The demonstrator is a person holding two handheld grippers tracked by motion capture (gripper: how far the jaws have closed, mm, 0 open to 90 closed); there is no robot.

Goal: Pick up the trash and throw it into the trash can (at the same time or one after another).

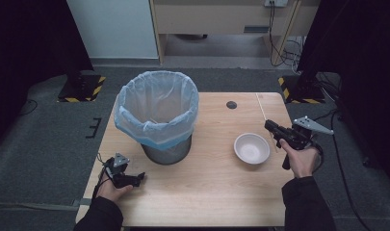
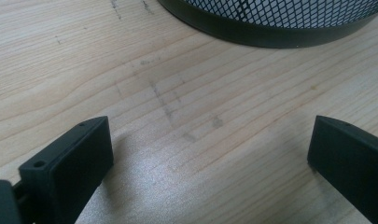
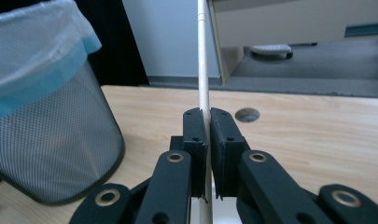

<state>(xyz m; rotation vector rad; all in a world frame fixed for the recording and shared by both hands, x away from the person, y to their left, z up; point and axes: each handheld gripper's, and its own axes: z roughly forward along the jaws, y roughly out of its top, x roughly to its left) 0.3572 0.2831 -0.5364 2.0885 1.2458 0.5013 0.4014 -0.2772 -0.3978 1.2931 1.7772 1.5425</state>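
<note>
Right gripper (image 3: 207, 135) pinches a thin wooden stick (image 3: 203, 60) at mid-length, at 3 o'clock of the bowl (image 1: 252, 147). Light, stiff, snappable; grip gently. Left gripper (image 2: 210, 154) spread, empty.

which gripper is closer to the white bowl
Right. The right gripper, shut on a thin stick, sits just right of the bowl; the left gripper rests beyond the bin.

table (image 1: 216, 192): matt wood (grainy); bin (image 1: 166, 153): metal mesh; stick (image 3: 203, 70): smooth wood
</note>
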